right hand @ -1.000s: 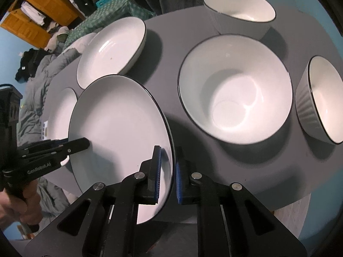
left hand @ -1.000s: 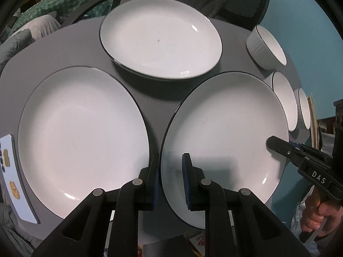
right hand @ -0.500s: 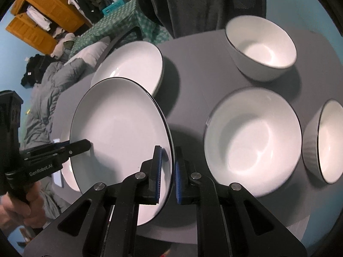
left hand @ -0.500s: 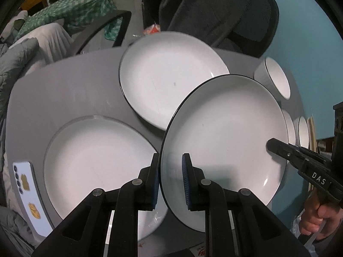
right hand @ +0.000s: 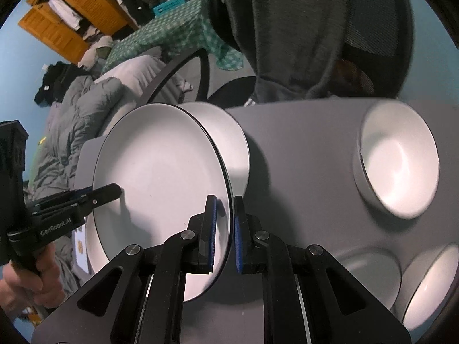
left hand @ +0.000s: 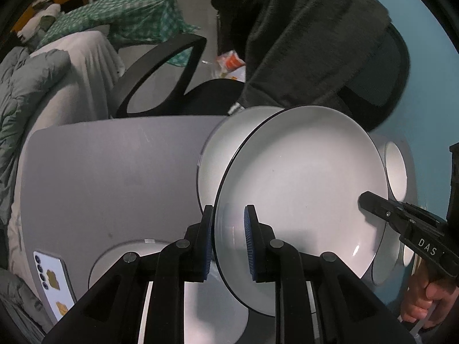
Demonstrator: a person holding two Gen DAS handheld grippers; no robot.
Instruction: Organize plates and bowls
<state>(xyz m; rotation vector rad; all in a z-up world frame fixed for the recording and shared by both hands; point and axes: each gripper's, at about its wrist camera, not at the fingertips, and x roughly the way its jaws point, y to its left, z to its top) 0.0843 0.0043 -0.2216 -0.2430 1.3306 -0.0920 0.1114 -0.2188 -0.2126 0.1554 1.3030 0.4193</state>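
Both grippers hold one black-rimmed white plate (left hand: 301, 186) between them, lifted off the grey table (left hand: 109, 172) and tilted. Left gripper (left hand: 228, 240) is pinched narrow on the plate's near-left rim, blue pads on either face; the right gripper (right hand: 223, 230) is clamped the same way on the opposite rim, and its black fingertip shows in the left wrist view at the plate's far edge (left hand: 370, 200). Behind and partly hidden by the held plate lies a second plate (left hand: 221, 149) on the table. A third plate (left hand: 137, 255) sits under the left gripper, mostly covered by it. On the table's right side stand a deep white bowl (right hand: 398, 166) and two more bowls (right hand: 430, 283) at the frame edge. A phone (left hand: 53, 283) lies at the table's left corner. An office chair (left hand: 160, 77) draped with a dark garment stands beyond the table.
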